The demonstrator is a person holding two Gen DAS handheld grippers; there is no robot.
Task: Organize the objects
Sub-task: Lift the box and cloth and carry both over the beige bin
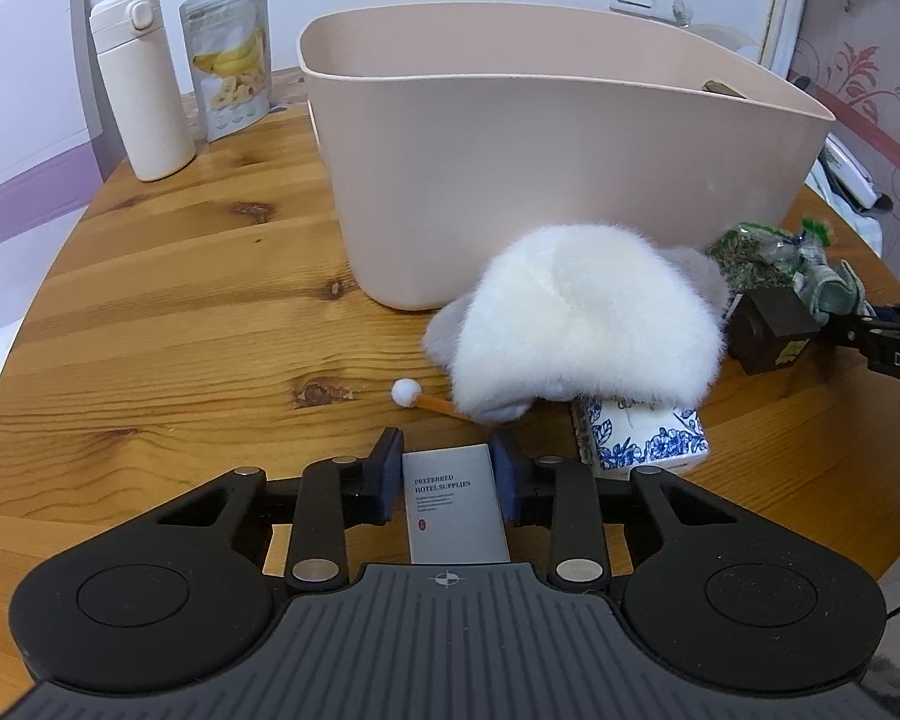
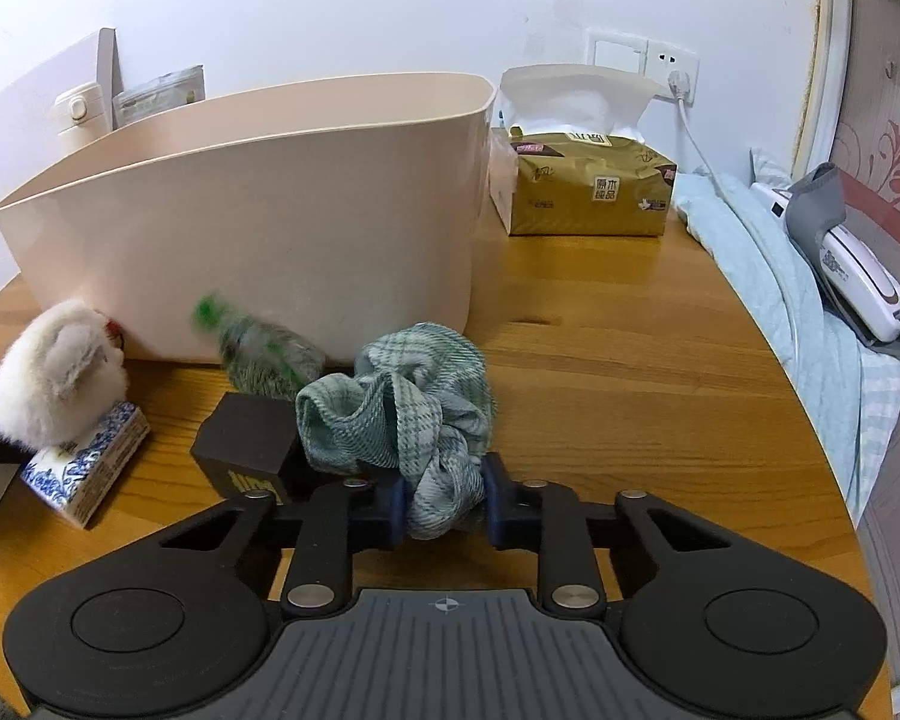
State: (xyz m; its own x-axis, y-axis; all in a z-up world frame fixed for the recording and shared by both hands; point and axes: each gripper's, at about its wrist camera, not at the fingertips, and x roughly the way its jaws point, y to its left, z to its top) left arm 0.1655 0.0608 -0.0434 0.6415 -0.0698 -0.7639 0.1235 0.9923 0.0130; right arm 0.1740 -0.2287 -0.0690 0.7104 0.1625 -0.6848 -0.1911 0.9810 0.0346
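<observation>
My left gripper (image 1: 449,471) is shut on a small grey box (image 1: 455,507) printed "Preferred Hotel Supplies", held low over the wooden table (image 1: 180,312). My right gripper (image 2: 444,501) is shut on a green plaid scrunchie (image 2: 408,414); the scrunchie also shows at the right in the left wrist view (image 1: 828,288). A beige plastic bin (image 1: 540,138) stands ahead, also in the right wrist view (image 2: 258,228). In front of it lie a white fluffy plush (image 1: 582,324), a blue-and-white patterned box (image 1: 648,438), a dark box (image 2: 246,438), a green-speckled packet (image 2: 264,354) and a cotton-tipped stick (image 1: 426,399).
A white flask (image 1: 144,84) and a banana-chip pouch (image 1: 228,60) stand at the back left. A gold tissue pack (image 2: 588,180) sits to the right of the bin. A bed with a white device (image 2: 858,276) lies beyond the table's right edge.
</observation>
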